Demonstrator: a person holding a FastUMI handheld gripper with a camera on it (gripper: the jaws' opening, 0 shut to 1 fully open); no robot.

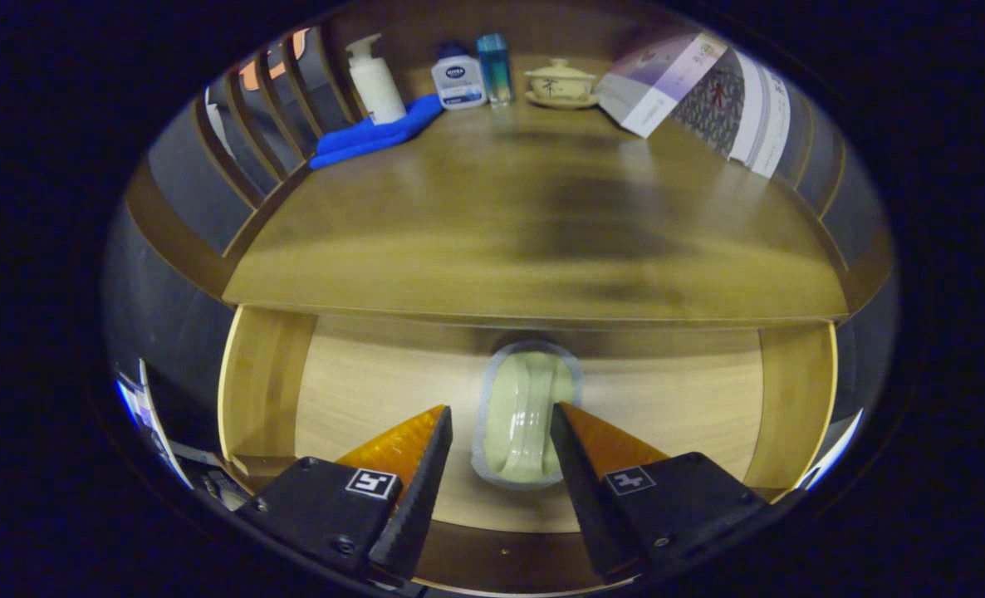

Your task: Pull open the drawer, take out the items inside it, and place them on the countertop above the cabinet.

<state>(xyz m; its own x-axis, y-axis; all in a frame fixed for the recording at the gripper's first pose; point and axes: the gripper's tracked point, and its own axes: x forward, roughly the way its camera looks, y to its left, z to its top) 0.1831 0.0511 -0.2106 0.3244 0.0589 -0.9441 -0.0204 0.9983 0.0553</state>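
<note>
The drawer (268, 374) stands pulled open below the wooden countertop (534, 216). On its pale floor lies one item, a light green soap-like bar in a clear wrapper (526, 415), lengthwise toward me. My gripper (501, 415) hovers over it, open. The bar shows in the gap between the two fingertips, the right one overlapping its edge and the left one a little apart from it. I cannot tell if either finger touches it.
At the back of the countertop stand a white pump bottle (374, 79), a blue cloth (376, 133), a white and blue bottle (458, 79), a teal box (494, 66) and a lidded cup on a saucer (561, 83). Leaflets (708, 91) lean at back right. Slatted rails (252, 133) line the left side.
</note>
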